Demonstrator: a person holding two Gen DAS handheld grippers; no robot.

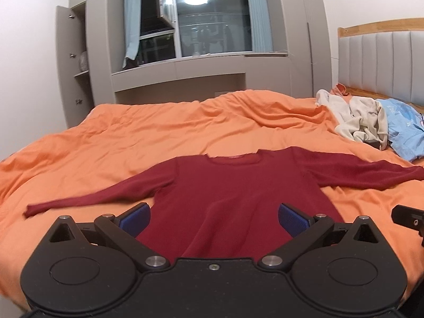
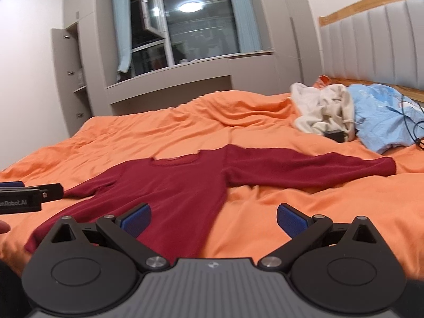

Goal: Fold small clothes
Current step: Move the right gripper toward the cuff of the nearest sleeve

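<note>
A dark red long-sleeved sweater (image 1: 228, 193) lies flat on the orange bedspread (image 1: 132, 137), collar away from me and both sleeves spread out. My left gripper (image 1: 214, 218) is open above the sweater's lower hem, with nothing between its blue pads (image 1: 135, 218). In the right wrist view the same sweater (image 2: 180, 185) lies ahead and to the left. My right gripper (image 2: 214, 220) is open over the sweater's right hem edge and the bare bedspread (image 2: 291, 193). The left gripper (image 2: 29, 196) shows at the left edge of that view.
A heap of cream clothes (image 1: 355, 116) and a light blue garment (image 1: 405, 132) lie at the bed's far right near the padded headboard (image 1: 381, 61). A black cable (image 2: 410, 122) runs over the blue garment. Grey cabinets and a window (image 1: 201, 21) stand behind the bed.
</note>
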